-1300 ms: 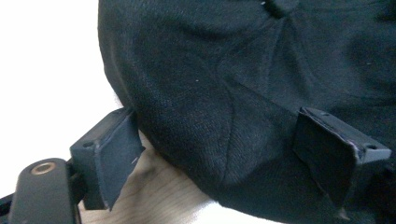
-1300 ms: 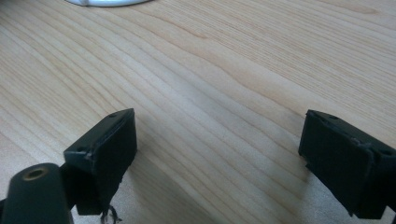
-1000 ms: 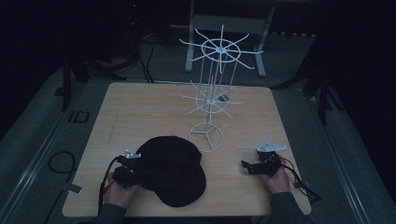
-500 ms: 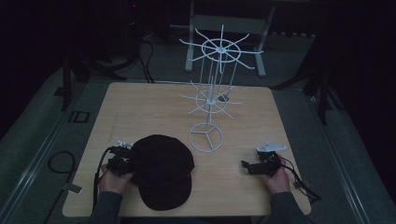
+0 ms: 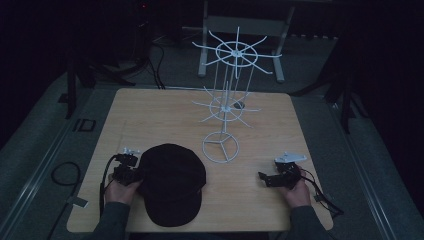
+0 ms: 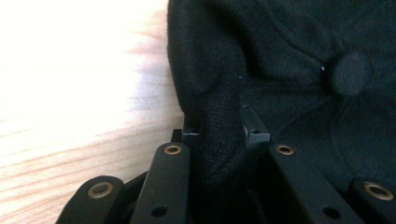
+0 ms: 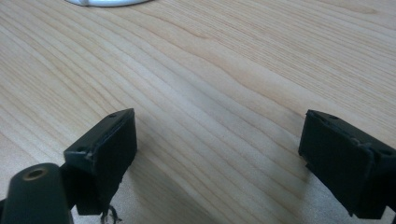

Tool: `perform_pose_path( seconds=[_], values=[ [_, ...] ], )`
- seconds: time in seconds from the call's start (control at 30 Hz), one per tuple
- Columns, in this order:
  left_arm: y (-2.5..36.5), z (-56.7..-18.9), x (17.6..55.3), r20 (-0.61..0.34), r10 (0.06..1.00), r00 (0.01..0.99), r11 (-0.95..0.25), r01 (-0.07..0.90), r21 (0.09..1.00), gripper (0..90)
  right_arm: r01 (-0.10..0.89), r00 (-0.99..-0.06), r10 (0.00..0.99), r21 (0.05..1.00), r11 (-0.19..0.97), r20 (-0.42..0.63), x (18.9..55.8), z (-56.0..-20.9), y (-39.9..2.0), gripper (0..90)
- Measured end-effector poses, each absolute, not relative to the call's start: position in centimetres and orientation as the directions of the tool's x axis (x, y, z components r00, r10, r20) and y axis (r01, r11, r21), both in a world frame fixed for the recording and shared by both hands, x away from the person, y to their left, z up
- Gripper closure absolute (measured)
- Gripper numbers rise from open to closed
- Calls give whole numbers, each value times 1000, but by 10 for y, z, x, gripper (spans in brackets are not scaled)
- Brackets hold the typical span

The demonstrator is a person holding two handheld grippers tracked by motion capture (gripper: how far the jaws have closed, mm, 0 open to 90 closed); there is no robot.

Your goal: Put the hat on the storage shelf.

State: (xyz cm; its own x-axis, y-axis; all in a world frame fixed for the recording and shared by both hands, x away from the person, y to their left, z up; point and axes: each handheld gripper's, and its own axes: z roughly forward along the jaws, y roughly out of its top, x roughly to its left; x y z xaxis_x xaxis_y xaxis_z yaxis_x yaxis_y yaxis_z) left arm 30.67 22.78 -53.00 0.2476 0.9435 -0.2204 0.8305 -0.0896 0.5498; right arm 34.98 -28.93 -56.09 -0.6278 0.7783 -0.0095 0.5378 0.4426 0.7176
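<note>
A black cap [image 5: 172, 182] lies flat on the wooden table [image 5: 150, 115] near its front edge, brim toward the person. My left gripper [image 5: 137, 172] sits at the cap's left rim. In the left gripper view a fold of the cap [image 6: 289, 56] is pinched between the jaws of my left gripper [image 6: 219, 126], which have just been closing on it. My right gripper [image 5: 261, 176] rests at the front right, apart from the cap. In its own view my right gripper [image 7: 219, 149] stands open over bare wood.
A white wire stand [image 5: 223, 107] with two tiers of spoke arms rises from a ring base [image 5: 210, 152] at the table's middle, just beyond the cap. A sliver of the ring base [image 7: 107, 2] shows ahead of the right gripper. Dark floor and cables surround the table.
The left gripper has shifted left and its jaws have closed on the cap's rim. The cap has slid left and turned its brim toward the person. The right hand has stayed put.
</note>
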Motion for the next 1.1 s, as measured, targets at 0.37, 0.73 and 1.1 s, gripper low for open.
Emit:
perform_pose_path(
  seconds=[0.37, 0.73, 1.1],
  values=[
    [240, -491, 301, -225, 917, 331, -106, 742, 662, 789, 537, -628, 778, 718, 443, -9, 350, -561, -289, 112],
    [252, -463, 300, -198, 902, 383, -131, 681, 720, 788, 538, -627, 779, 719, 440, -8, 350, -561, -289, 112],
    [264, -447, 299, -215, 879, 426, -124, 639, 759, 787, 540, -627, 779, 717, 441, -7, 350, -561, -289, 112]
  ],
)
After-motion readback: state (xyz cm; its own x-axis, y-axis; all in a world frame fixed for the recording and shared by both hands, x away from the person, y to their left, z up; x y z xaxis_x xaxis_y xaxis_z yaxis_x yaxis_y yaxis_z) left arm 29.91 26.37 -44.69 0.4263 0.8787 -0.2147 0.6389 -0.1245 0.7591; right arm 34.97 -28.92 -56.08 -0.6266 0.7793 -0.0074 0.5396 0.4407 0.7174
